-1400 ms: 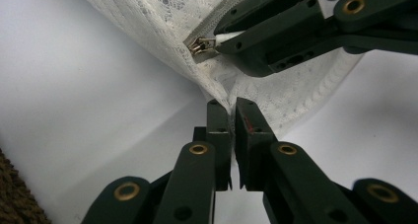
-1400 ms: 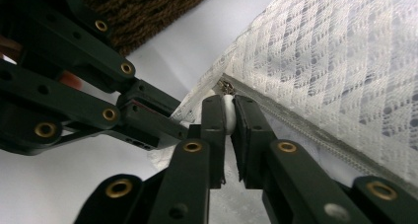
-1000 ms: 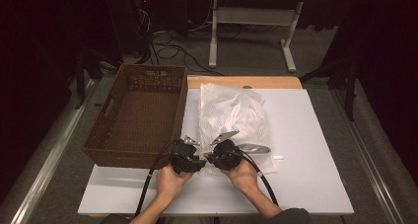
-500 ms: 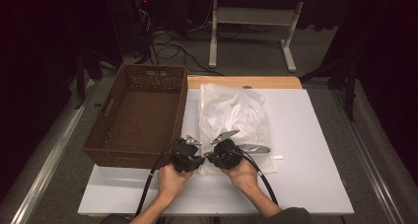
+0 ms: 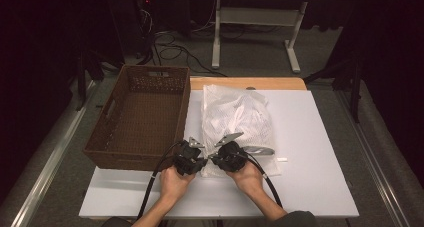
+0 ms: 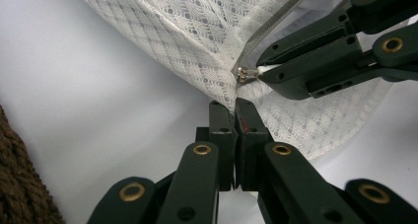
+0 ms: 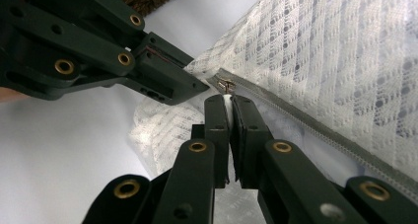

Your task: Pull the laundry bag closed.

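Two tongs, both pinching the same corner of the mesh bag (image 5: pixel 239 118), which lies flat on the white table (image 5: pixel 310 187) just right of the brown basket (image 5: pixel 142 114), its near end under my hands. My left tongs (image 6: pixel 235 105) have just been closing, and their jaws now stand pressed together on the mesh right beside the zip's end; my right tongs (image 7: pixel 226 101) are clamped on the white tab hanging from the slider (image 7: pixel 226 86). In the left gripper view the slider (image 6: pixel 243 75) sits at the very corner of the bag, with the grey zip (image 6: pixel 276 24) running away from it, closed as far as I can see. I judge this the start of unzipping: the anchor is set, the pull is gripped, nothing drawn yet. The next move, I think, asks my left to hold the corner firm and low while my right draws the tab straight along the zip line, away from the corner. Pulling upward or sideways would likely bunch the soft mesh or slip the small tab free.
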Demonstrator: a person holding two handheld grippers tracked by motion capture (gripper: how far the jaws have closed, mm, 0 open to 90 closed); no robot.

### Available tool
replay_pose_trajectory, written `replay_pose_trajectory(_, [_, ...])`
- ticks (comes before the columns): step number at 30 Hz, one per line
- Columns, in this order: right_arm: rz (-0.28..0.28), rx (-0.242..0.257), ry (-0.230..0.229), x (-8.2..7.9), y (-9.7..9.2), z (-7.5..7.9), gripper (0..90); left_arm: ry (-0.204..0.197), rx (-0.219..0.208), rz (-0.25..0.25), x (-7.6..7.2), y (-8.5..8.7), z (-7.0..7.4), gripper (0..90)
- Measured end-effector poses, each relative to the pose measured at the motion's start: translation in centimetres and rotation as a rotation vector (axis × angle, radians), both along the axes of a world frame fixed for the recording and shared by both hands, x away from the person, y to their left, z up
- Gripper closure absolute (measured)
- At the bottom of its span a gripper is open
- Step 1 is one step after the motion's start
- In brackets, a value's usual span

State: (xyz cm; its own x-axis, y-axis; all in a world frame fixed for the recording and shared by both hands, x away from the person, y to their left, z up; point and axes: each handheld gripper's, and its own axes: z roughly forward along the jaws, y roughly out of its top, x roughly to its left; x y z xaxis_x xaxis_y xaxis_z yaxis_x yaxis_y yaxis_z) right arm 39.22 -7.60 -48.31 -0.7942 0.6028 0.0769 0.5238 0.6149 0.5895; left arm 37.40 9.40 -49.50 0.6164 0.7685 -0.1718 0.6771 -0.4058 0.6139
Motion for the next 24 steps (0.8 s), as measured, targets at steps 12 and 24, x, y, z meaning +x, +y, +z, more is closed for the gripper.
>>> replay_pose_trajectory(12, [-0.002,-0.009,-0.002,-0.06,-0.19,-0.04,87.6,-0.012,-0.007,0.004,-0.20,0.11,0.25,88.2])
replay_pose_trajectory(24, [-0.013,0.009,0.010,0.03,-0.06,-0.07,87.7,-0.022,-0.027,0.012,-0.50,0.46,0.67,88.2])
